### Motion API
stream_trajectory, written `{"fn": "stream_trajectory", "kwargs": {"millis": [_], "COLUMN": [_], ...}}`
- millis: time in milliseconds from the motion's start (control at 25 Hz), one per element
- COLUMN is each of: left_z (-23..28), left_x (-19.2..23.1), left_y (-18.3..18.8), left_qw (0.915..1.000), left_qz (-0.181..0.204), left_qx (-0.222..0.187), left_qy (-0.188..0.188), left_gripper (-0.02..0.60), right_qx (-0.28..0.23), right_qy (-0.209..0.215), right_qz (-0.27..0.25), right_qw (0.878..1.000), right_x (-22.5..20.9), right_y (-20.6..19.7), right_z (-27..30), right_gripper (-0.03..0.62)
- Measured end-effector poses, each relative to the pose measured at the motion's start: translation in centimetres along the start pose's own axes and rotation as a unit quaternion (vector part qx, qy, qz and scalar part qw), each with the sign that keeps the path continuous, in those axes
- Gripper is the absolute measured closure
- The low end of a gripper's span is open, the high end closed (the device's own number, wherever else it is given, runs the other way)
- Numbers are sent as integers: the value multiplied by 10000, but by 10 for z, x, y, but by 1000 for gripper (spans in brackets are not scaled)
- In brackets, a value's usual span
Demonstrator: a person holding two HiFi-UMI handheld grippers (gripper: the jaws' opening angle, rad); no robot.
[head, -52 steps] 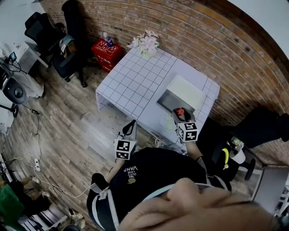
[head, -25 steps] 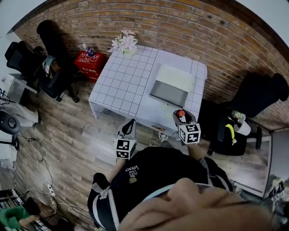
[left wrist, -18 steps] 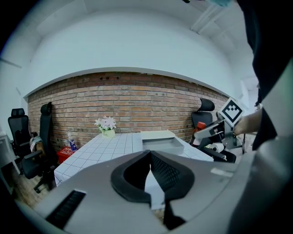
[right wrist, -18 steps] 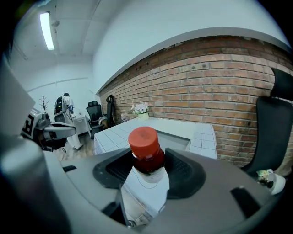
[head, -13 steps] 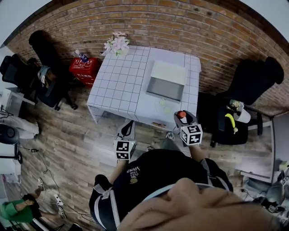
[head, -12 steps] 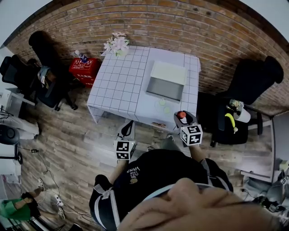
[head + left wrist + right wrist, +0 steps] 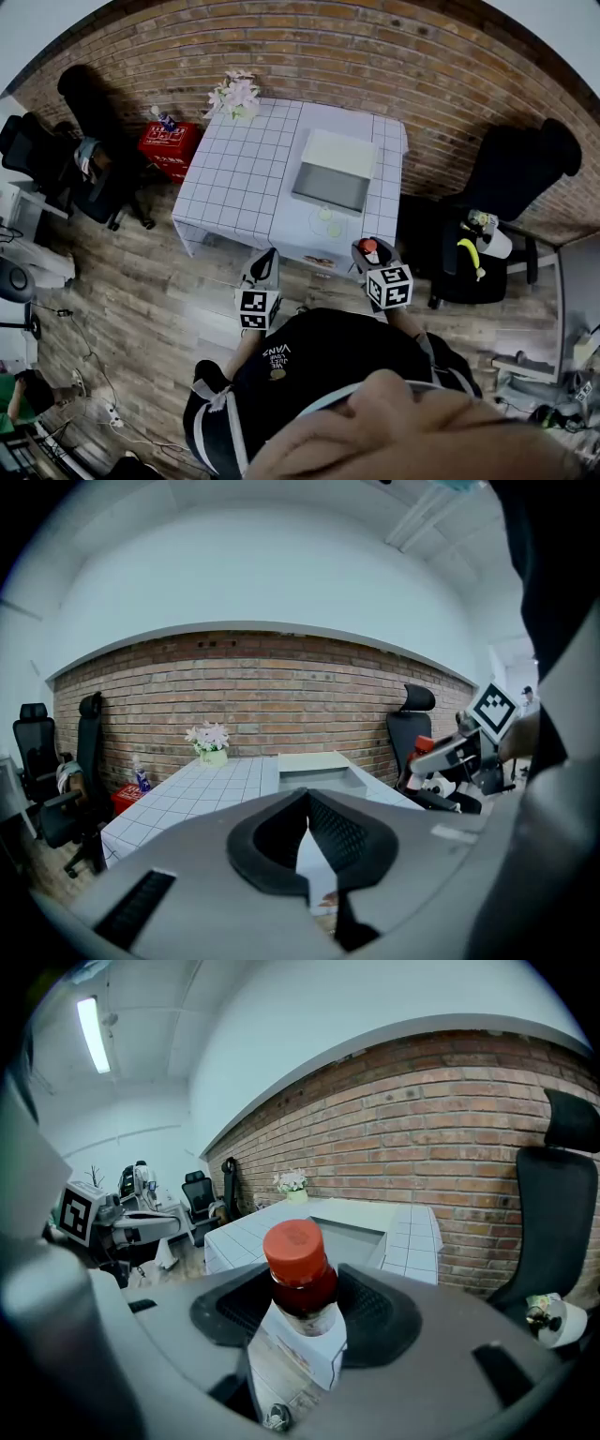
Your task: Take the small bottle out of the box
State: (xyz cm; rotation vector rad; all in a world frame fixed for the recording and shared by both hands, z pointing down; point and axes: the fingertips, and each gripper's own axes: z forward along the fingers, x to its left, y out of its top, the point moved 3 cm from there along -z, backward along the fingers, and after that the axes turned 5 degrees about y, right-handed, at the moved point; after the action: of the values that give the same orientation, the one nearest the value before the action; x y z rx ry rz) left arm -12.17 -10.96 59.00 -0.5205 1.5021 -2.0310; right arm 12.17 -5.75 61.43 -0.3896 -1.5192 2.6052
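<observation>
The right claw (image 7: 302, 1316) is clamped on the small bottle (image 7: 298, 1251), well apart from the box (image 7: 339, 152) on the tabletop (image 7: 239, 173), so removal looks done. The left claw (image 7: 307, 829) is closed and empty.

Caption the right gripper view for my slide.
Right gripper clamps a small red-capped bottle, white table and brick wall ahead.
</observation>
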Motion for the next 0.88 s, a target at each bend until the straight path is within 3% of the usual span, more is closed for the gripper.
{"fn": "stream_trajectory", "kwargs": {"millis": [880], "left_z": [-2], "left_x": [-84], "left_y": [7], "left_qw": [9993], "left_qz": [-86], "left_qx": [-11], "left_qy": [367], "left_gripper": [570], "right_qx": [215], "right_qy": [643], "right_qz": [-390], "right_qw": [9969], "right_x": [-35], "right_y": [-18], "right_z": [-50], "right_gripper": [381]}}
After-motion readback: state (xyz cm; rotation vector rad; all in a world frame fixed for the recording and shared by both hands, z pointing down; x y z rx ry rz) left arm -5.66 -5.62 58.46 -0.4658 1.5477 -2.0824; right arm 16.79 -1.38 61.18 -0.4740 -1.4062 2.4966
